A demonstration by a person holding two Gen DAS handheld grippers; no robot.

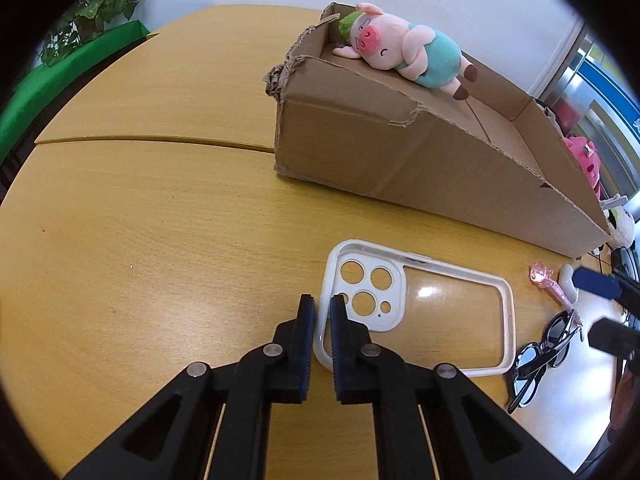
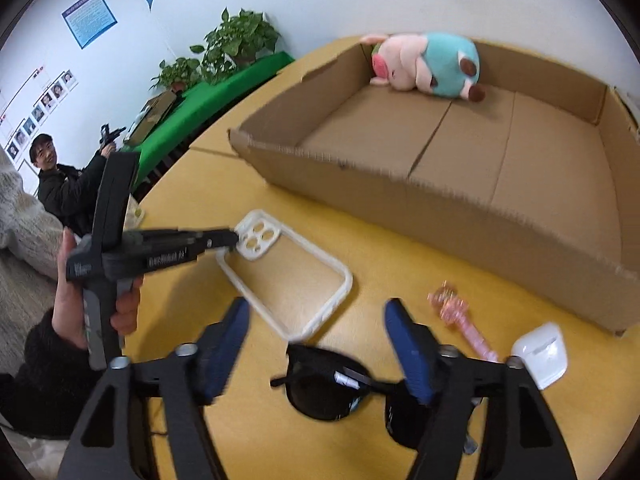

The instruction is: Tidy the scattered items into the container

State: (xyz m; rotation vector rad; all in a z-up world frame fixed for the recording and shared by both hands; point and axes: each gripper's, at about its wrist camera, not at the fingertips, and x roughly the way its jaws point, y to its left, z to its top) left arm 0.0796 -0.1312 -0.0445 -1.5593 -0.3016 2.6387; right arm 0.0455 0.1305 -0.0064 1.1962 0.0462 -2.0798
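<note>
currently left gripper [image 1: 322, 307] fingers pinching white-rimmed clear plastic phone case [image 1: 416, 312] edge; right gripper [image 2: 316, 316] fingers spread above black sunglasses [image 2: 344, 392] on tabletop [image 1: 160, 208].

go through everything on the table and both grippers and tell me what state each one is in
left gripper: shut on the phone case rim
phone case: flat on the table, empty
right gripper: open, above the sunglasses
sunglasses: on the table, arms folded
cardboard box: open-topped, one item inside
plush pig: lying in the box corner
earbud case: closed, on the table
pink pen: lying outside the box
</note>
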